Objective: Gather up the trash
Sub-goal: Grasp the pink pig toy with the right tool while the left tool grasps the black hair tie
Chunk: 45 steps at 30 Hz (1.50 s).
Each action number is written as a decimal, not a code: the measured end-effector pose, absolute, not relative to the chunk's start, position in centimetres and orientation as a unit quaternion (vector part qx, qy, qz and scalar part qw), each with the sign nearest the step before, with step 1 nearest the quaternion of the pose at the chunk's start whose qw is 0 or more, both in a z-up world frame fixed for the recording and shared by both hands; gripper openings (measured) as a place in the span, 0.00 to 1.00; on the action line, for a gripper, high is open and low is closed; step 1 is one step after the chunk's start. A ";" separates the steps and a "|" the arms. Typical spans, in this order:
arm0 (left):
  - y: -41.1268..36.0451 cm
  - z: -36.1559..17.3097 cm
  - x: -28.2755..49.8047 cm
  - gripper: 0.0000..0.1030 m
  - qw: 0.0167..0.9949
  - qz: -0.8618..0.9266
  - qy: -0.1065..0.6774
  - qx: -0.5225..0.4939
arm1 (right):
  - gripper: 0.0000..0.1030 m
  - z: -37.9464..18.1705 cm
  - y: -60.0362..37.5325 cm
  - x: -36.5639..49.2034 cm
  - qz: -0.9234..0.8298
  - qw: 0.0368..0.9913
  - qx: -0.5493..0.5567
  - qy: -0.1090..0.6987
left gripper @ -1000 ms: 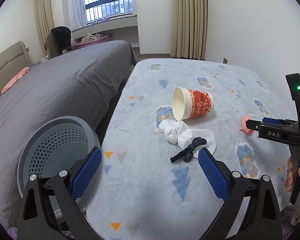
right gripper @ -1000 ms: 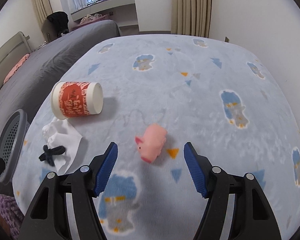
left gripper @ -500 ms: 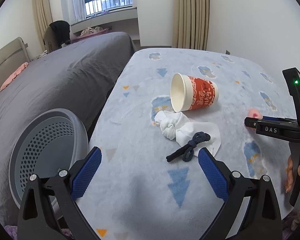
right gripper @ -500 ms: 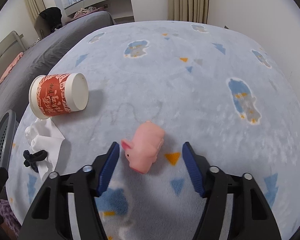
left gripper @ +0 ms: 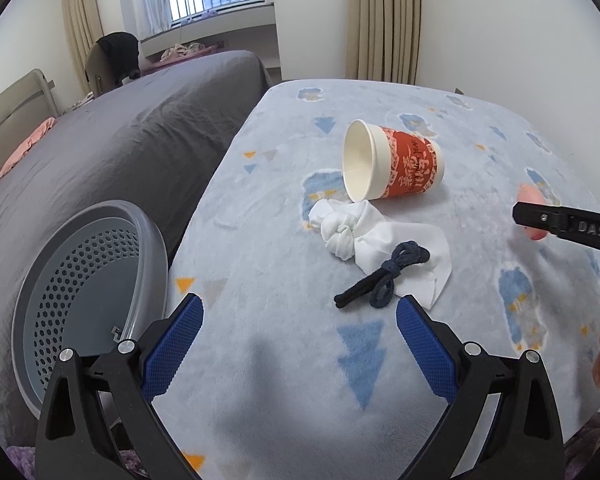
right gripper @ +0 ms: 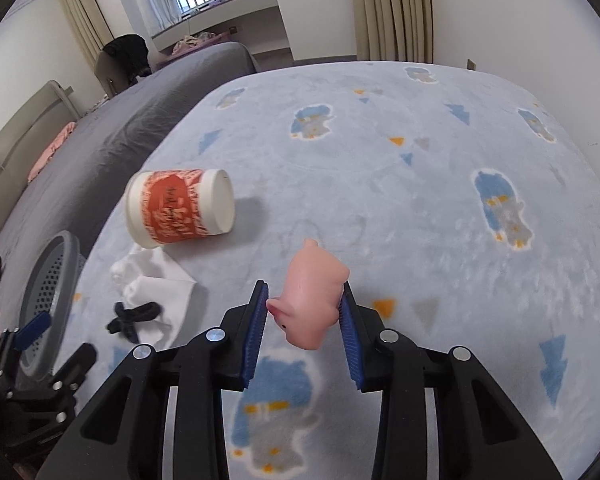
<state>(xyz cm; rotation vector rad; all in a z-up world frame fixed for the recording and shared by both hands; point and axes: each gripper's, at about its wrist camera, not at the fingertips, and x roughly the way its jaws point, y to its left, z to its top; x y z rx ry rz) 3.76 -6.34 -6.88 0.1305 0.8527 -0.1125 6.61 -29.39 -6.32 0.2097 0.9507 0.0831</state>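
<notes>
A red and white paper cup (left gripper: pixel 394 166) lies on its side on the light blue blanket, also in the right wrist view (right gripper: pixel 180 213). Beside it lie a knotted white cloth (left gripper: pixel 364 236) and a dark hair tie (left gripper: pixel 384 278). My left gripper (left gripper: pixel 300 334) is open and empty, just short of the hair tie. My right gripper (right gripper: pixel 304 314) is shut on a pink toy pig (right gripper: pixel 312 300), held between its blue pads just above the blanket. A grey perforated bin (left gripper: pixel 88 292) stands at the bed's left side.
A grey bed (left gripper: pixel 112 136) runs along the left of the blanket. A wall with beige curtains (left gripper: pixel 384 20) is behind. The right gripper's body (left gripper: pixel 572 228) reaches in from the right edge of the left wrist view.
My right gripper moved forward around the pink pig and closed on it. My left gripper moved forward toward the hair tie and cloth, staying open.
</notes>
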 end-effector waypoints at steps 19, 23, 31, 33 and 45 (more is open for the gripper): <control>-9.6 -9.2 6.8 0.60 0.893 -0.089 0.436 0.073 | 0.33 -6.0 -30.1 6.5 0.056 0.878 0.126 0.458; -9.7 -9.5 6.7 0.36 0.887 -0.101 0.445 0.066 | 0.33 -5.9 -30.2 6.5 0.057 0.878 0.127 0.458; -9.1 -9.1 5.8 0.17 0.887 -0.108 0.445 0.060 | 0.33 -5.8 -30.0 6.4 0.060 0.878 0.127 0.457; -8.8 -8.9 5.6 0.16 0.887 -0.107 0.445 0.058 | 0.33 -5.8 -29.9 6.4 0.061 0.878 0.127 0.457; -4.8 -6.9 3.8 0.16 0.898 -0.084 0.429 0.045 | 0.33 -4.1 -28.5 4.8 0.062 0.889 0.119 0.437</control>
